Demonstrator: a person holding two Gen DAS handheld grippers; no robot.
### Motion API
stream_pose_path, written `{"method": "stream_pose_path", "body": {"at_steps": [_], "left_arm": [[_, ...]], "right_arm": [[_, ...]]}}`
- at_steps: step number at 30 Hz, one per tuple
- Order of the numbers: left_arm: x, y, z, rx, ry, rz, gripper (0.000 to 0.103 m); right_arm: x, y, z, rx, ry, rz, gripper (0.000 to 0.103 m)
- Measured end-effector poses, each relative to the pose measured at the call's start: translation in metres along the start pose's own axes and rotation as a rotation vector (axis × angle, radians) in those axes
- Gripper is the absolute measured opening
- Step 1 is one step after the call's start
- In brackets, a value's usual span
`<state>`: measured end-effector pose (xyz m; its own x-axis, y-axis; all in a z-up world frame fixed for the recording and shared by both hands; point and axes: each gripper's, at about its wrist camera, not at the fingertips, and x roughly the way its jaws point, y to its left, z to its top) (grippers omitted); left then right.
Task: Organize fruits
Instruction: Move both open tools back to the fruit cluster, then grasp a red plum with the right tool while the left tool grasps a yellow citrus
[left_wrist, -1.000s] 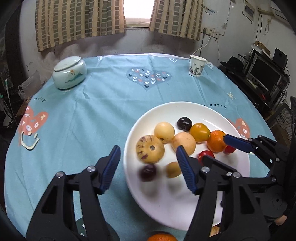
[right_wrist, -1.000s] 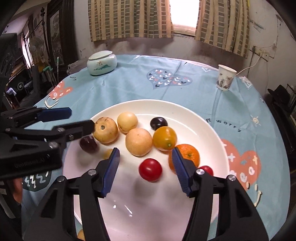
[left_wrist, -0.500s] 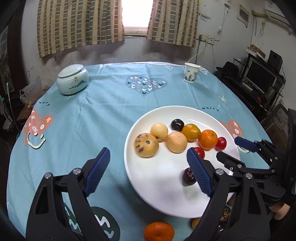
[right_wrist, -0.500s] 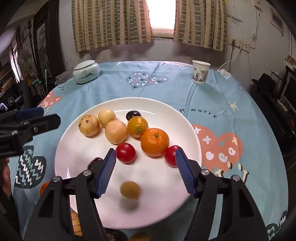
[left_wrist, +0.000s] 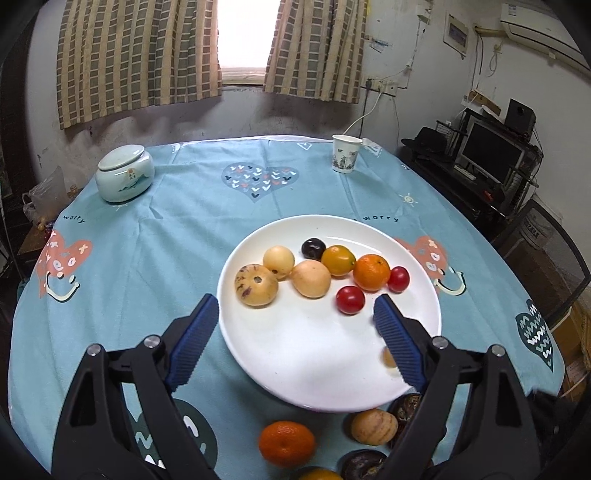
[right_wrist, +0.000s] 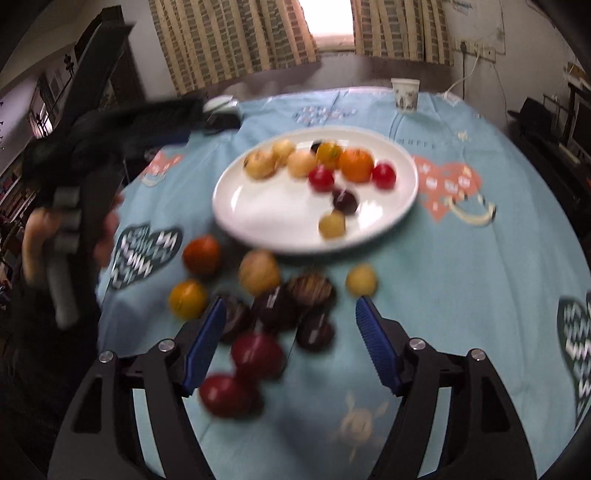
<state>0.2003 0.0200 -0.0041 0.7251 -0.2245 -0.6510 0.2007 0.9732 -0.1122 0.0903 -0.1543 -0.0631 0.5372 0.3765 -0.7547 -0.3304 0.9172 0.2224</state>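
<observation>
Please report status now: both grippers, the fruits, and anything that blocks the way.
Left gripper open, empty, over the plate. Right gripper opening, empty, above loose fruits on the cloth. Ten fruits on the plate, nothing blocking.

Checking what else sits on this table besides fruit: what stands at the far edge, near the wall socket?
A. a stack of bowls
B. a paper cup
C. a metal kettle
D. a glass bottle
B: a white paper cup stands upright on the tablecloth there.
</observation>
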Motion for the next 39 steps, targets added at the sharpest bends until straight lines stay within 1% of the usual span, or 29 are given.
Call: {"method": "stream_pose_path", "body": {"at_steps": [4, 7, 8, 9, 11, 12, 13, 14, 15, 17, 19, 21, 23, 25, 26, 29, 30, 32, 33, 35, 36, 37, 39], "left_arm": [[-0.004, -0.006, -0.013, 0.003, 0.001, 0.010, 0.088], [-0.022, -0.001, -0.039, -0.015, -0.008, 0.052, 0.089], [-0.029, 0.004, -0.050, -0.032, -0.006, 0.062, 0.089], [-0.038, 0.011, -0.064, -0.053, 0.000, 0.070, 0.089], [-0.050, 0.024, -0.084, -0.094, 0.013, 0.078, 0.089], [-0.055, 0.031, -0.093, -0.121, 0.025, 0.074, 0.090], [-0.058, 0.038, -0.103, -0.151, 0.043, 0.064, 0.090], [-0.061, 0.045, -0.112, -0.183, 0.067, 0.049, 0.090], [-0.062, 0.050, -0.118, -0.205, 0.085, 0.040, 0.090], [-0.063, 0.053, -0.129, -0.217, 0.109, 0.047, 0.090], [-0.063, 0.048, -0.135, -0.183, 0.124, 0.053, 0.090], [-0.063, 0.035, -0.140, -0.129, 0.134, 0.040, 0.090], [-0.060, 0.018, -0.143, -0.065, 0.147, 0.040, 0.090], [-0.053, 0.004, -0.145, -0.002, 0.162, 0.068, 0.090], [-0.047, -0.003, -0.147, 0.034, 0.174, 0.097, 0.090], [-0.029, -0.014, -0.149, 0.103, 0.190, 0.178, 0.089], [-0.026, -0.014, -0.148, 0.108, 0.192, 0.174, 0.088], [-0.015, -0.017, -0.146, 0.108, 0.203, 0.164, 0.083], [-0.010, -0.018, -0.146, 0.110, 0.210, 0.160, 0.077], [-0.004, -0.017, -0.142, 0.086, 0.219, 0.113, 0.065], [-0.003, -0.016, -0.140, 0.072, 0.223, 0.079, 0.050], [-0.003, -0.017, -0.138, 0.067, 0.217, 0.059, 0.039], [-0.004, -0.021, -0.139, 0.074, 0.216, 0.047, 0.039]], "right_arm": [[-0.005, 0.024, -0.033, -0.037, 0.058, 0.045, 0.073], [-0.005, 0.040, -0.046, -0.078, 0.080, 0.105, 0.073], [-0.003, 0.041, -0.047, -0.080, 0.088, 0.118, 0.070], [-0.001, 0.042, -0.047, -0.079, 0.094, 0.127, 0.065], [0.007, 0.043, -0.046, -0.078, 0.101, 0.136, 0.062], [0.012, 0.043, -0.045, -0.082, 0.104, 0.130, 0.058], [0.016, 0.044, -0.045, -0.094, 0.091, 0.102, 0.050], [0.022, 0.044, -0.045, -0.105, 0.086, 0.077, 0.044], [0.026, 0.043, -0.045, -0.109, 0.083, 0.070, 0.041], [0.024, 0.040, -0.045, -0.092, 0.076, 0.076, 0.041], [0.015, 0.039, -0.050, -0.100, 0.066, 0.063, 0.041], [0.007, 0.032, -0.052, -0.081, 0.051, 0.050, 0.041], [-0.004, 0.020, -0.055, -0.049, 0.033, 0.016, 0.041], [-0.010, 0.006, -0.057, -0.017, 0.024, -0.015, 0.041], [-0.011, 0.001, -0.058, -0.004, 0.022, -0.018, 0.041], [-0.016, -0.010, -0.064, 0.025, 0.015, 0.003, 0.041], [-0.017, -0.013, -0.065, 0.031, 0.014, 0.014, 0.041], [-0.017, -0.016, -0.066, 0.041, 0.014, 0.033, 0.041], [-0.017, -0.019, -0.066, 0.045, 0.015, 0.038, 0.042], [-0.016, -0.023, -0.067, 0.058, 0.020, 0.048, 0.042], [-0.015, -0.023, -0.067, 0.063, 0.023, 0.052, 0.042], [-0.013, -0.024, -0.068, 0.064, 0.029, 0.055, 0.042], [-0.009, -0.023, -0.068, 0.058, 0.035, 0.057, 0.042]]}}
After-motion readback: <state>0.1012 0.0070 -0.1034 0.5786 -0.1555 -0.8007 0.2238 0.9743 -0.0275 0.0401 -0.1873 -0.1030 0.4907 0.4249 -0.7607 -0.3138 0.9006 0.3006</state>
